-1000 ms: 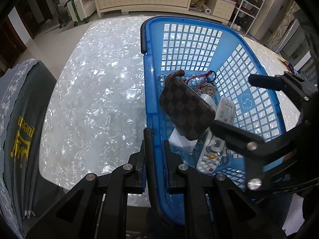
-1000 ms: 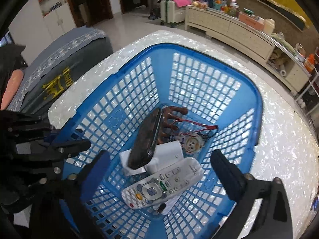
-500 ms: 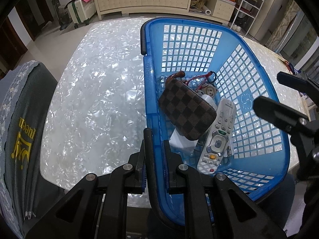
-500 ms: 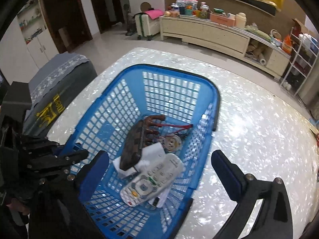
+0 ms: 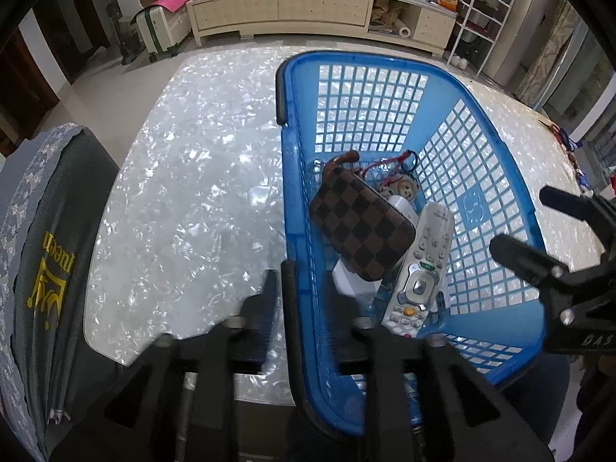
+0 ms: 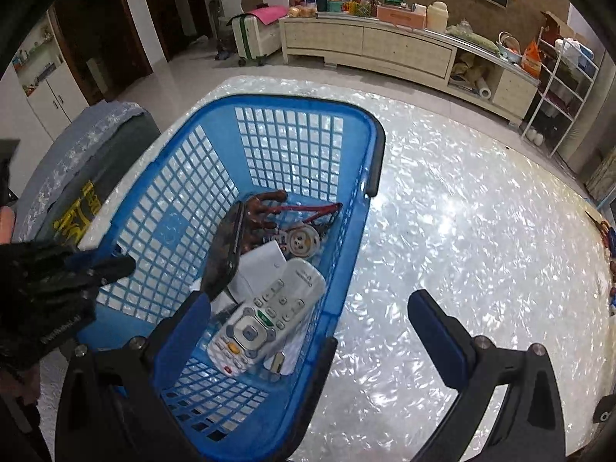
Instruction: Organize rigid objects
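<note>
Left gripper (image 5: 298, 292): jaws apart, straddling the blue basket's (image 5: 500, 177) rim. Right gripper (image 6: 308, 327): jaws wide apart, straddling the opposite rim. Remote (image 6: 265, 317) and checkered pouch (image 5: 362, 227) lie ahead between them.

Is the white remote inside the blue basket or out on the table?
Inside. The white remote lies on the blue basket floor beside the checkered pouch, below the rim in both views.
</note>
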